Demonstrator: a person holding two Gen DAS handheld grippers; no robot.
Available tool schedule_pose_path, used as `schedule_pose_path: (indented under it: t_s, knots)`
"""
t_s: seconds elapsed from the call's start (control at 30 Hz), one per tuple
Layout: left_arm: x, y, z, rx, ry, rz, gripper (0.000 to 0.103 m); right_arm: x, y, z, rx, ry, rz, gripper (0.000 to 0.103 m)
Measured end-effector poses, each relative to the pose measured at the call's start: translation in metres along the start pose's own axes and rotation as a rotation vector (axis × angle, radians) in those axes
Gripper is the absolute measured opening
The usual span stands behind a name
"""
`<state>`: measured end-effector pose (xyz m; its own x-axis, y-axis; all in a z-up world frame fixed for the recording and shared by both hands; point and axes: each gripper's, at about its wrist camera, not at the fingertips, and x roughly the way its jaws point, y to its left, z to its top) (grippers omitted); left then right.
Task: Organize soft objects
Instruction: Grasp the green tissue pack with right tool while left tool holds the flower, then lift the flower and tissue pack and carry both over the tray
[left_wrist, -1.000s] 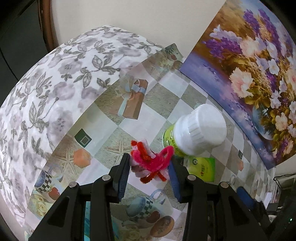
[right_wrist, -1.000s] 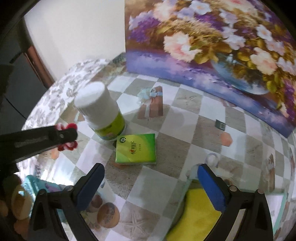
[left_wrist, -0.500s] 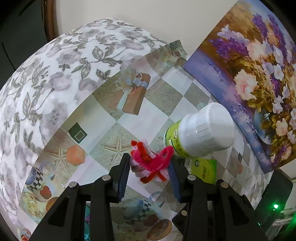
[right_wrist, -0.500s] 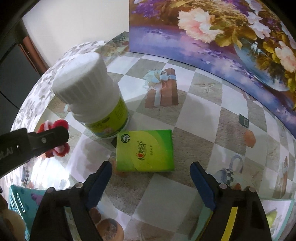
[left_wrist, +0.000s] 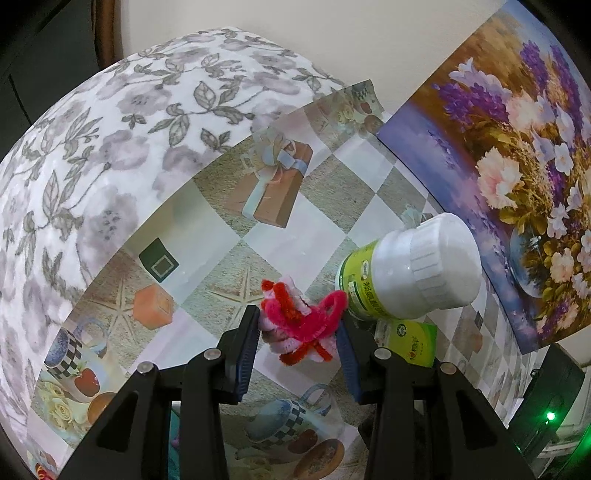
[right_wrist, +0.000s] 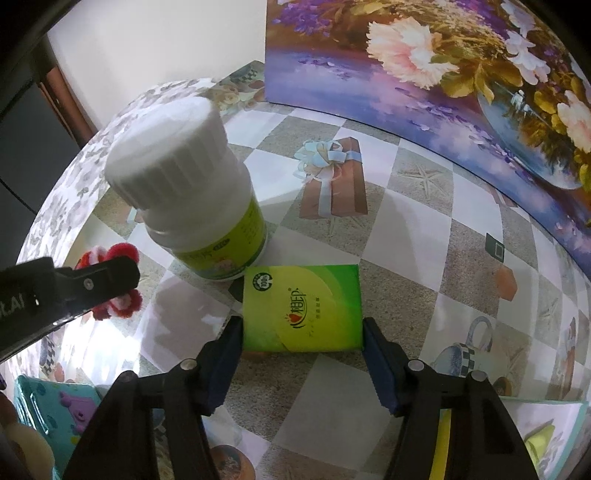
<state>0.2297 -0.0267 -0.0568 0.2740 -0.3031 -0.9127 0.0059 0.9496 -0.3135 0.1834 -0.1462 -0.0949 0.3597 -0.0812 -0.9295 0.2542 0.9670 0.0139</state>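
The left gripper (left_wrist: 298, 334) is holding a bundle of red, pink and white pipe cleaners (left_wrist: 301, 321) between its jaws, which are standing partly closed and pressing on the bundle from both sides above the counter (left_wrist: 207, 206). In the right wrist view the same bundle (right_wrist: 118, 280) is showing behind the left gripper's black finger, just left of a white-capped bottle (right_wrist: 192, 199).

The right gripper (right_wrist: 303, 339) is sitting low over a green tissue pack (right_wrist: 301, 308) that is lying flat on the counter just in front of the bottle. Its jaws have just been closing, with the pack between them, and the blue pads are now meeting the pack's left and right edges.

A flower painting (right_wrist: 443, 55) is leaning at the back of the counter.
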Motion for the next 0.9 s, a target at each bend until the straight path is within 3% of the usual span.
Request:
schedule_pose_path:
  t_s: [0.9]
  knots:
    - [-0.022,-0.009,0.001,0.034,-0.038,-0.048,0.042,-0.051,-0.014,-0.007,0.040,-0.066,0.013,0.065]
